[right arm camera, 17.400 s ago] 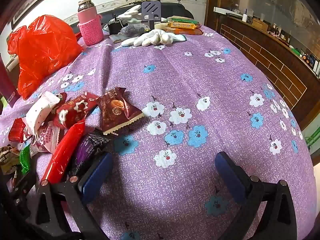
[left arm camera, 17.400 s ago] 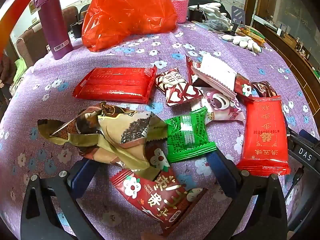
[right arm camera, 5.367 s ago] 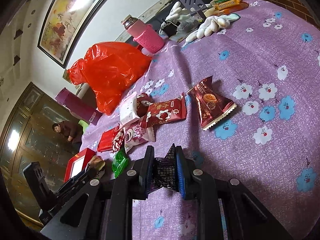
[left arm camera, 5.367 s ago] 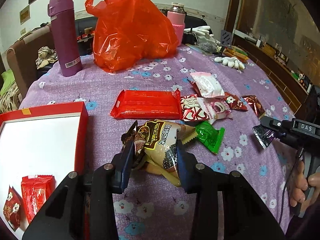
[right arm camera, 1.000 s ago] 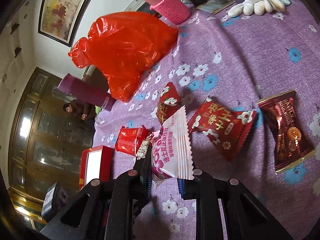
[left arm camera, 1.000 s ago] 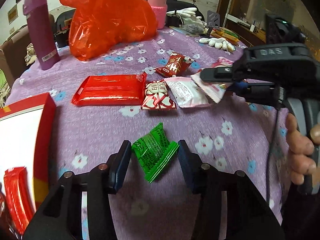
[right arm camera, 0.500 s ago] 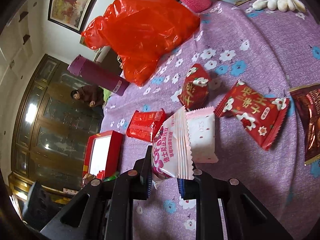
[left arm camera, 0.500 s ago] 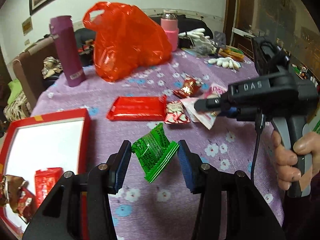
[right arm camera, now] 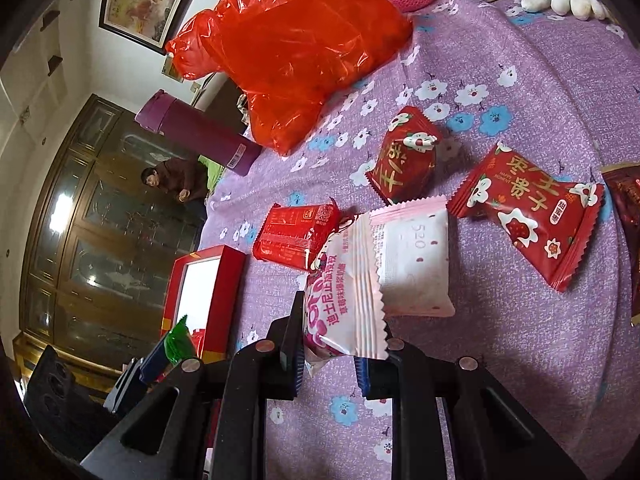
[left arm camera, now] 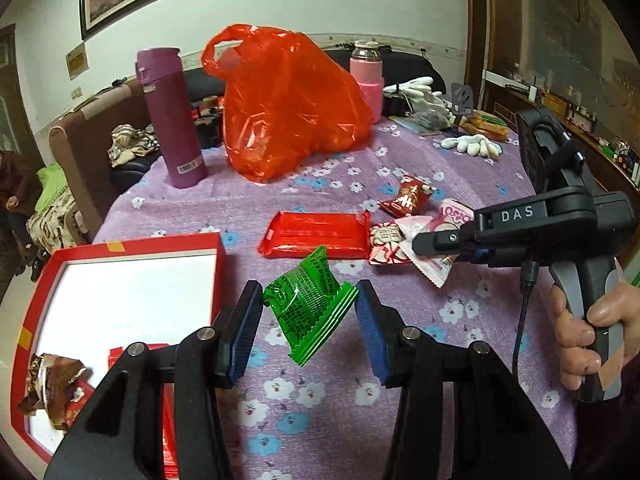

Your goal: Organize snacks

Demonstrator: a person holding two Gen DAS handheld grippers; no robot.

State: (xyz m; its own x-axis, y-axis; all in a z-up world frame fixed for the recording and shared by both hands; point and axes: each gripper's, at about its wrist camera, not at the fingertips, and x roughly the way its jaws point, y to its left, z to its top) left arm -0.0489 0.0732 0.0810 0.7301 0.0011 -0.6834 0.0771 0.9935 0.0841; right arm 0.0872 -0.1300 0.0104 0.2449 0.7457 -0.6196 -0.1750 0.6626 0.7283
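My left gripper is shut on a green snack packet and holds it above the purple tablecloth, just right of the red box with a white floor. My right gripper is shut on a pink-and-white snack packet, lifted over the table; it also shows in the left wrist view. The box holds a brown packet and a red packet. On the cloth lie a long red bar, a small red-and-white packet, a white packet and red packets.
An orange plastic bag, a purple flask and a pink-sleeved bottle stand at the table's far side. White gloves and small items lie far right. A dark red packet lies at the right edge.
Both grippers have risen and drawn back toward the box with their packets. More of the red box shows at the left than half a second ago.
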